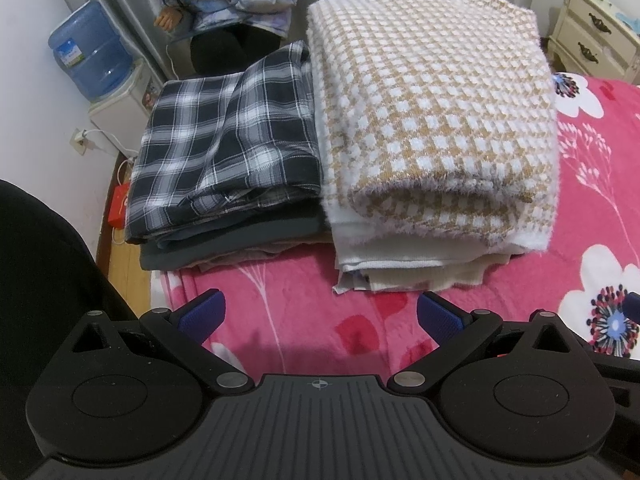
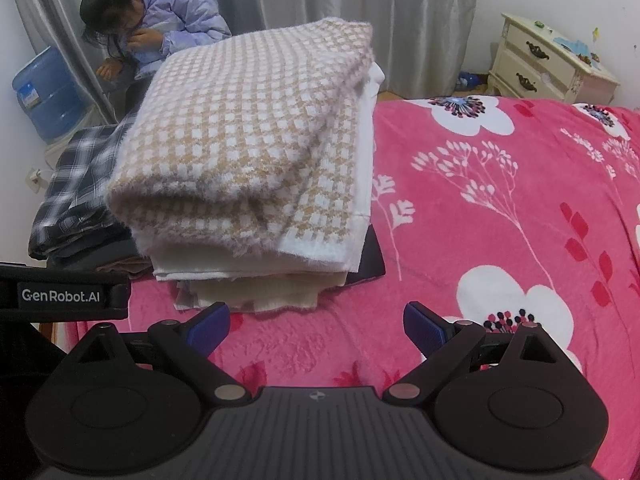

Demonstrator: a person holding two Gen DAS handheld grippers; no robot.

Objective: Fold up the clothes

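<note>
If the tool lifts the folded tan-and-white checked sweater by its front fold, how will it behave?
The checked sweater is thick, fuzzy knit, so it would probably sag and unfold rather than stay flat. Its bulk suggests some weight. The fuzzy surface likely grips the blue pads well, though it may drag the white garment beneath.

We hold our left black two-finger gripper with blue pads [image 1: 320, 314] low at the bottom centre of its frame, jaws spread wide and empty. Our right black, blue-padded gripper [image 2: 316, 324] sits likewise, parted, gripping nothing.
</note>
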